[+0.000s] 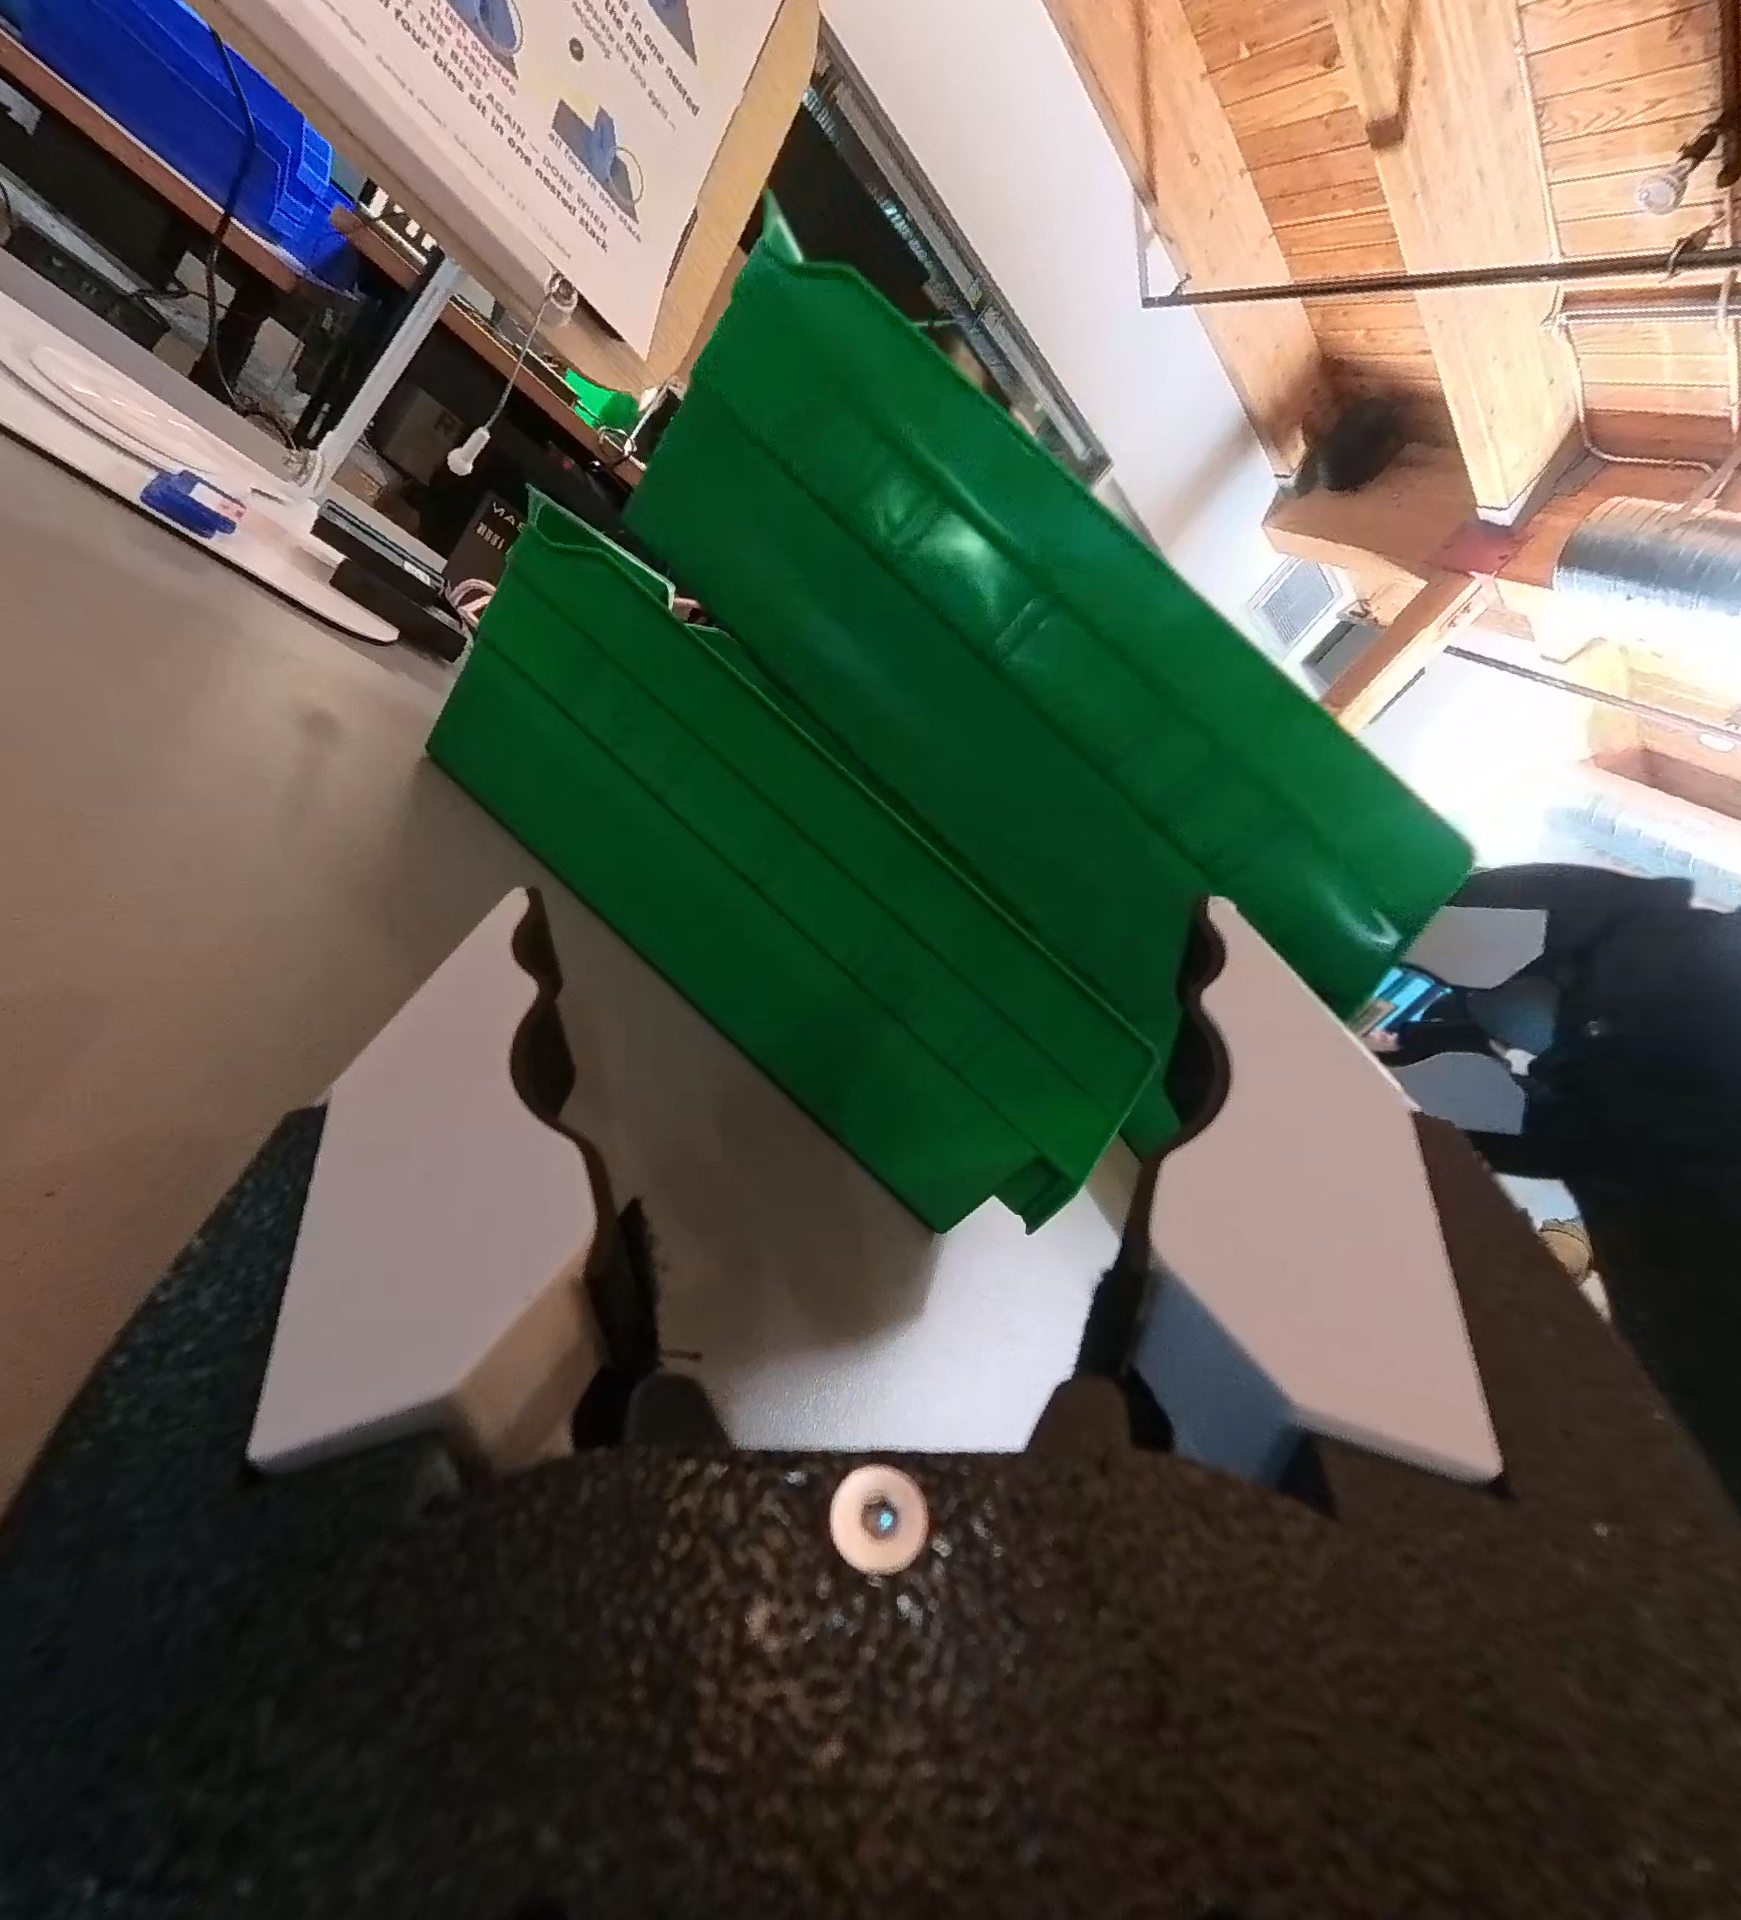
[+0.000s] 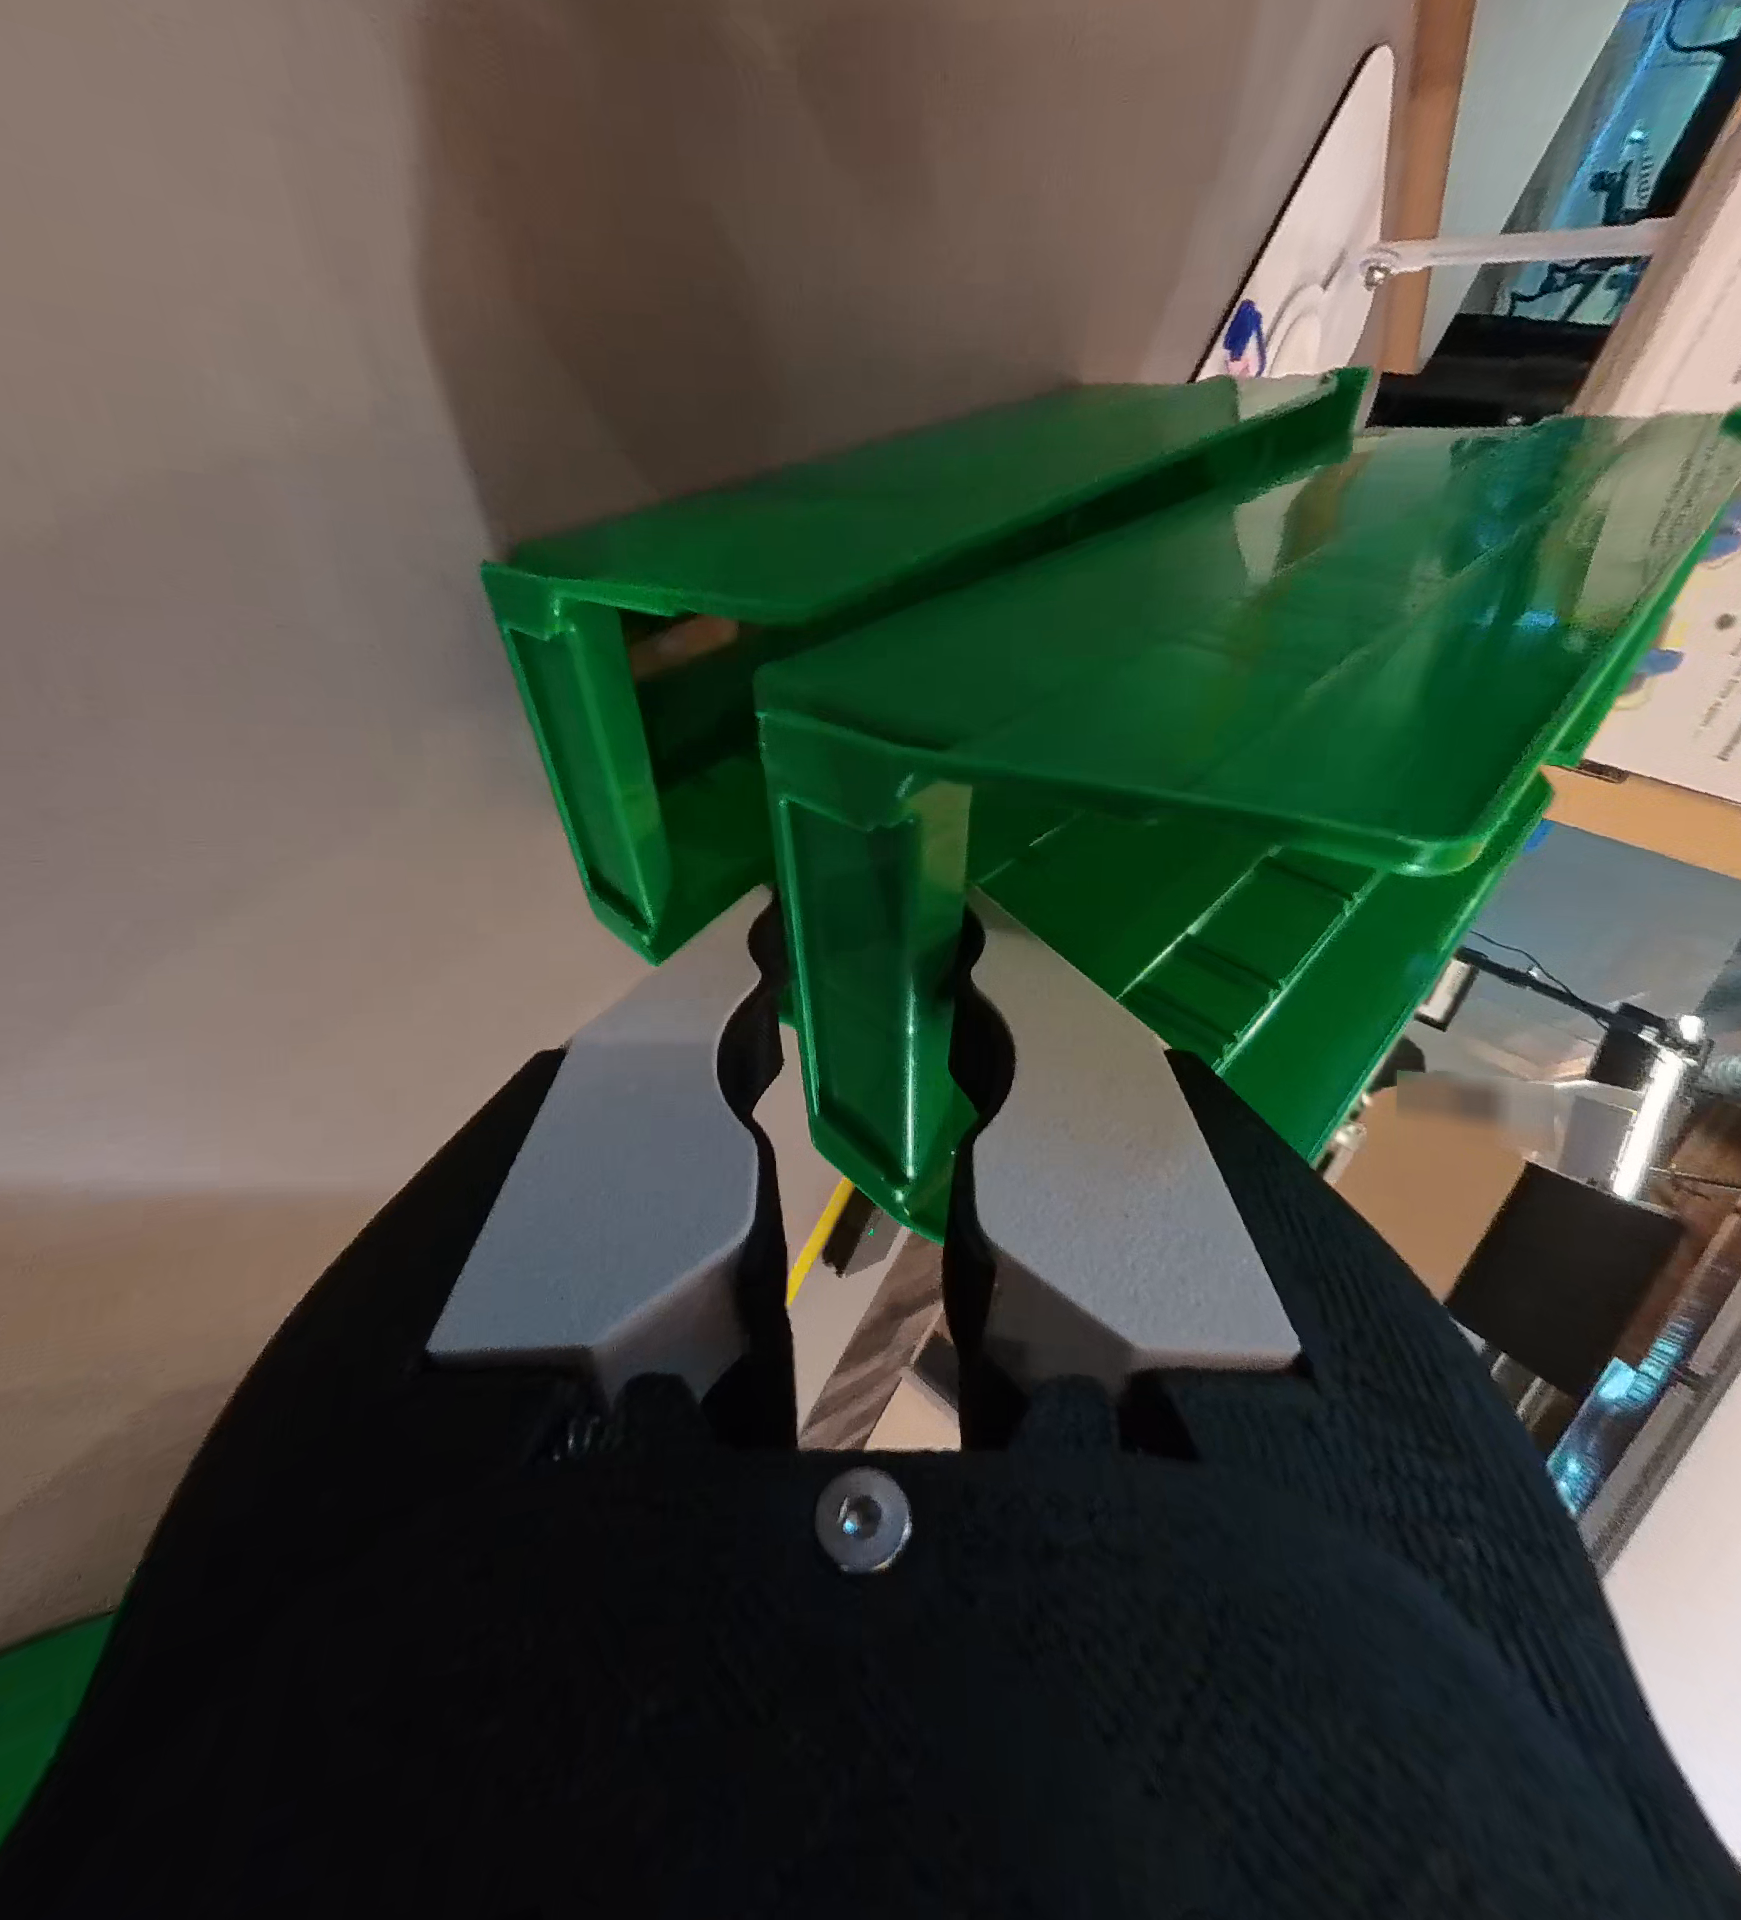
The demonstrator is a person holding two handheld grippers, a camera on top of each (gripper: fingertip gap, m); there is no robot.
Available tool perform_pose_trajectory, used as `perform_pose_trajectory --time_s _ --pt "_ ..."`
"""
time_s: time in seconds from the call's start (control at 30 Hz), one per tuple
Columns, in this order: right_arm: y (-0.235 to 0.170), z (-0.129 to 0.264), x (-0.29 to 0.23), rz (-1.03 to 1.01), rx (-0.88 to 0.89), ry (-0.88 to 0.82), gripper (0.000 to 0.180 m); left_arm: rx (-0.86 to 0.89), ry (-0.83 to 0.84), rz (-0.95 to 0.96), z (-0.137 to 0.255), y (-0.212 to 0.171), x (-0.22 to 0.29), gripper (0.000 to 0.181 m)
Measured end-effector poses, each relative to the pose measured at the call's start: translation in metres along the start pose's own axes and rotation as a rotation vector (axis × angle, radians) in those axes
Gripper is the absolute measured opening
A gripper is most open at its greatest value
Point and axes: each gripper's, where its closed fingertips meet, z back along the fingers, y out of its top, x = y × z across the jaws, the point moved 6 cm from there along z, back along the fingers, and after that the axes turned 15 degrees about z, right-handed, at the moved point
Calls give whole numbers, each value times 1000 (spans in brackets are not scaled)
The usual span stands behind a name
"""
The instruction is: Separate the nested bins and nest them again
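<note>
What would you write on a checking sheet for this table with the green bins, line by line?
Surface: grey-brown table, with a white mat at the far end.
Job's things: green stack resting on the table; lifted bin raised and tilted above it, apart from the stack.
Clutter: small blue item on the mat; instruction sheet on a stand.
Grippers: right gripper shut on the lifted bin's end lip; left gripper open, around the stack's near end, contact unclear.
Cables: dark cable over blue bins behind.
Surroundings: wooden ceiling, metal duct, a person in dark clothing.
</note>
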Motion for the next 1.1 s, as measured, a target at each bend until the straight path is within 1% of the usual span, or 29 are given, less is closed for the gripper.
perform_pose_trajectory --time_s 0.4,1.1 --pt "6 -22 -10 8 26 24 27 -1 -3 7 0 0 0 117" --pt "11 -46 -21 16 34 74 26 -2 -4 11 0 1 -1 117"
